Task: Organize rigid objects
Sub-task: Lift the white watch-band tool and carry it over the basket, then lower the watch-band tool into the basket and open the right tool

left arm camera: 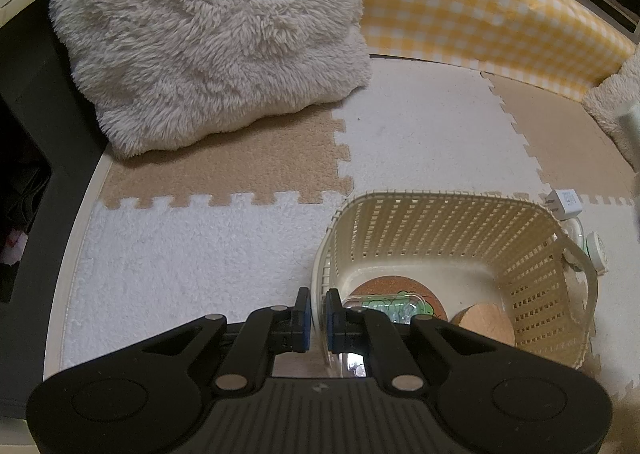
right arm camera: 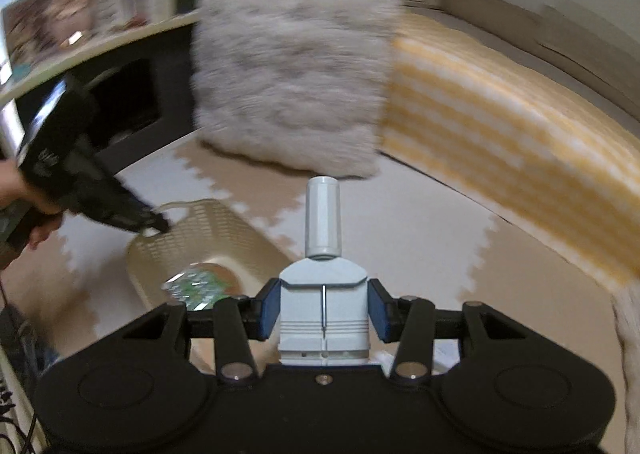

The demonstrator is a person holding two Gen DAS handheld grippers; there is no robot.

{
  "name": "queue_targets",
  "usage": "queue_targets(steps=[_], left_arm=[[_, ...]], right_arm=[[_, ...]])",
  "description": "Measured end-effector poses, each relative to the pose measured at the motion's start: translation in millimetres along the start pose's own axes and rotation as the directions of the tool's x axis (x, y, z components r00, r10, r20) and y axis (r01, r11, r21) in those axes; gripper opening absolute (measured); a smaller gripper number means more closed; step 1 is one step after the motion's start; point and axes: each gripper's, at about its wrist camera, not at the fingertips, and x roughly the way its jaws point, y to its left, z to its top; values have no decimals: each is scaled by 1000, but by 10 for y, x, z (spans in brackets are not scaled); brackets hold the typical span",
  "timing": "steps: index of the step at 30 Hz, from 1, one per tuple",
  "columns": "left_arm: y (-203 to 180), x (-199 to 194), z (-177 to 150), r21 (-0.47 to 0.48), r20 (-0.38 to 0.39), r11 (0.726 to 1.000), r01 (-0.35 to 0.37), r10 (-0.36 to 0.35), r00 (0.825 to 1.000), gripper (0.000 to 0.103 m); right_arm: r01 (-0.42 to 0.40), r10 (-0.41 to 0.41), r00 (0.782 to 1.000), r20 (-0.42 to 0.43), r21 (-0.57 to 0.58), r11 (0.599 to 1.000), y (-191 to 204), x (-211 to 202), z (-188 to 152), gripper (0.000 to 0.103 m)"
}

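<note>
Meanwhile the left gripper (left arm camera: 316,306) pinches the basket (left arm camera: 532,238) rim, steadying it. The right gripper (right arm camera: 323,310) clamps a grey bottle-shaped object (right arm camera: 323,294), probably bound for that basket.

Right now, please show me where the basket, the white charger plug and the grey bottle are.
basket (left arm camera: 440,221): left wrist view, on its far lattice wall.
white charger plug (left arm camera: 566,203): left wrist view, on its white body.
grey bottle (right arm camera: 323,310): right wrist view, on its body between the pads.

Leaning upright on beige-and-white puzzle mats (left arm camera: 420,125): a shaggy grey cushion (left arm camera: 208,37). Running beside it along the mats' far edge: a yellow-checked pad (left arm camera: 480,13).
</note>
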Motion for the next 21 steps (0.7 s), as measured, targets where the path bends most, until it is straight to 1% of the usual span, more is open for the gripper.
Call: queue_targets(steps=[3,5,8,11,14,18,21], left_arm=[[13,2,5,-5,0,1000,6,-6,1000,8],[9,7,12,-5,0,1000,6,-6,1000,8],[3,10,12,-3,1,1000,4,-4,1000,8],[4,10,13,-11,1,1000,11,-11,1000,8],[7,9,9,-16,4,1000,17,-17,1000,8],[10,9,6,-17,5,1000,19,-19,1000,8],[14,10,5,-20,6,1000,22,-22,1000,7]], right_arm=[[-49,43,997,-58,-107,993,248,197,119,47],[-84,66,992,-108,-168,982,366,336,171,47],[-135,87,977,-194,-251,958,541,592,225,47],[-163,71,958,-279,-326,931,688,813,214,47],[-185,58,939,-338,-355,916,772,1023,206,47],[-212,56,920,-388,-373,903,849,1195,196,47],[-202,31,916,-401,-390,898,844,1306,176,47]])
